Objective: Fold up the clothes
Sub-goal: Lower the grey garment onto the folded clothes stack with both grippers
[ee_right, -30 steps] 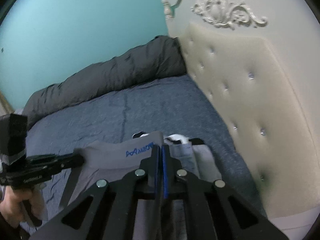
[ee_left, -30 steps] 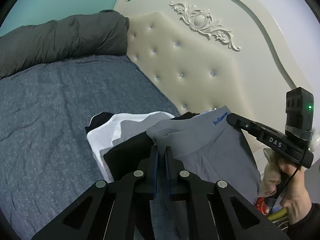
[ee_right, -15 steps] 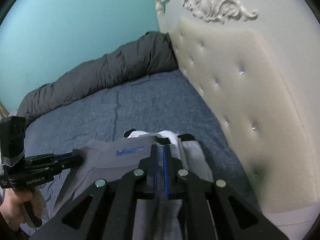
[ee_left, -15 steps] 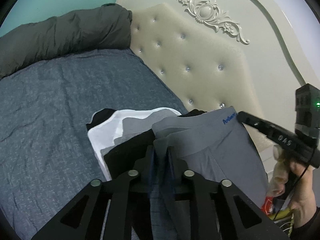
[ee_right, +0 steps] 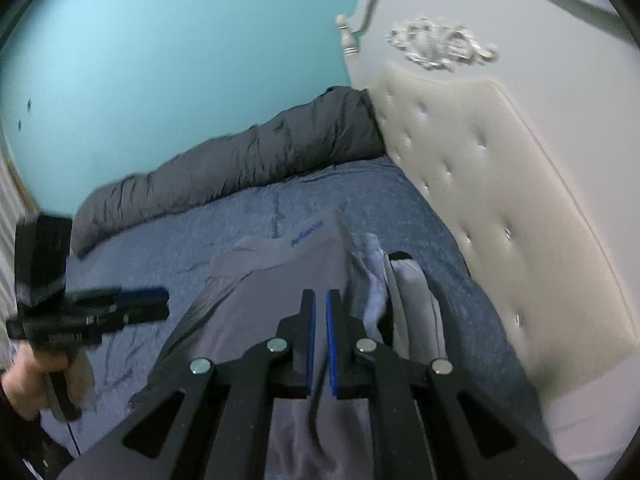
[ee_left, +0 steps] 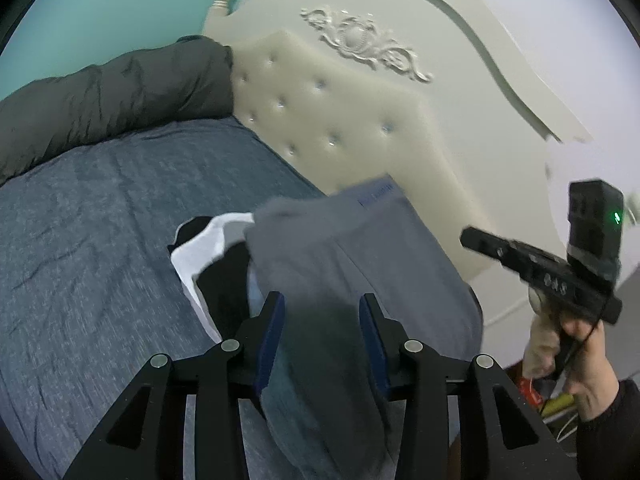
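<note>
We note a bed [ee_left: 100, 208] with a blue-grey sheet, a tufted headboard [ee_left: 340, 120] on its far side and a dark rolled duvet [ee_left: 100, 92] along the teal wall.

Near the headboard lies a stack of clothes [ee_left: 208, 248], white and black layers showing. Over it is the grey garment [ee_left: 360, 264], its band with blue lettering toward the headboard.

Left gripper [ee_left: 322, 320]: jaws spread wide, cloth lying between them but not pinched.

Right gripper [ee_right: 320, 320]: jaws nearly together over the cloth, a thin gap showing; whether it pinches cloth we cannot tell.

Judgement: the garment looks thin, light and limp, so it will sag and crease wherever it is unsupported. The band seems the firmest edge, so we judge its two corners the best places to hold.
</note>
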`<move>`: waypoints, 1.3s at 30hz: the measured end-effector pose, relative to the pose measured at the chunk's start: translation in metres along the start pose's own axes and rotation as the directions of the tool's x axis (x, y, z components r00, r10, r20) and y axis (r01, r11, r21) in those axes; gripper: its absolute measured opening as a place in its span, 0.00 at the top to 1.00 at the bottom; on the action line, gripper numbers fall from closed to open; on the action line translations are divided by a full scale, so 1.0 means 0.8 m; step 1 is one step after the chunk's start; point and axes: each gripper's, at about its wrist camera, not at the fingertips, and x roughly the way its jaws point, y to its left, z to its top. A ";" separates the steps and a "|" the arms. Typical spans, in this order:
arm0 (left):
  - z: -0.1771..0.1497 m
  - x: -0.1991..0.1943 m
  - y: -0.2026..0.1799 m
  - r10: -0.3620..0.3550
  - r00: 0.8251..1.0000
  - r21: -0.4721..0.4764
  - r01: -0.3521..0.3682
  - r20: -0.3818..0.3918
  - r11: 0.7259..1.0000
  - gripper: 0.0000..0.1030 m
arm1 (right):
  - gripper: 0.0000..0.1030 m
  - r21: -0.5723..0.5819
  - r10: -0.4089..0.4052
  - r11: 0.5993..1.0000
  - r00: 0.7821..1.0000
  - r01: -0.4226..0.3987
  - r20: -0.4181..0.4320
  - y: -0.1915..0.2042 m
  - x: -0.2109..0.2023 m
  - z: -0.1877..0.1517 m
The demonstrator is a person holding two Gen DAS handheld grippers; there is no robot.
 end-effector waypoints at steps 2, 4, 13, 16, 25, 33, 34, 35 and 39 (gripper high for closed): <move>-0.008 -0.003 -0.005 0.005 1.000 0.009 -0.005 -0.004 1.000 0.59 | 0.96 0.033 -0.005 0.999 1.000 0.005 -0.009 -0.010 -0.003 -0.008; -0.015 -0.004 -0.008 0.002 1.000 0.006 -0.002 -0.009 1.000 0.58 | 0.95 0.052 0.006 0.999 1.000 -0.004 -0.026 -0.015 -0.005 -0.018; -0.032 -0.007 -0.017 0.004 1.000 0.001 -0.004 -0.023 1.000 0.58 | 0.89 0.015 -0.004 1.000 0.998 0.005 -0.064 -0.007 -0.001 -0.051; -0.032 -0.008 -0.016 0.009 1.000 -0.002 -0.009 -0.025 1.000 0.58 | 0.97 0.018 -0.019 1.000 0.998 0.020 -0.053 -0.009 -0.004 -0.056; -0.032 0.004 -0.012 0.039 0.998 0.001 -0.039 -0.045 0.999 0.58 | 0.98 0.171 -0.055 0.984 0.998 0.051 0.020 -0.044 -0.022 -0.071; -0.037 0.012 -0.004 0.056 0.997 -0.021 -0.057 -0.060 0.998 0.58 | 0.98 0.253 -0.021 0.967 1.000 0.015 0.022 -0.057 -0.022 -0.073; -0.037 0.012 -0.003 0.056 0.997 -0.022 -0.058 -0.059 0.998 0.58 | 0.98 0.263 -0.017 0.965 1.000 0.010 0.022 -0.058 -0.022 -0.073; -0.037 0.011 -0.003 0.057 0.997 -0.024 -0.058 -0.059 0.998 0.58 | 0.98 0.273 -0.009 0.962 1.000 0.003 0.021 -0.060 -0.022 -0.075; -0.038 0.007 0.001 0.054 0.997 -0.030 -0.056 -0.051 0.998 0.58 | 0.97 0.284 -0.002 0.959 1.000 -0.005 0.026 -0.062 -0.027 -0.080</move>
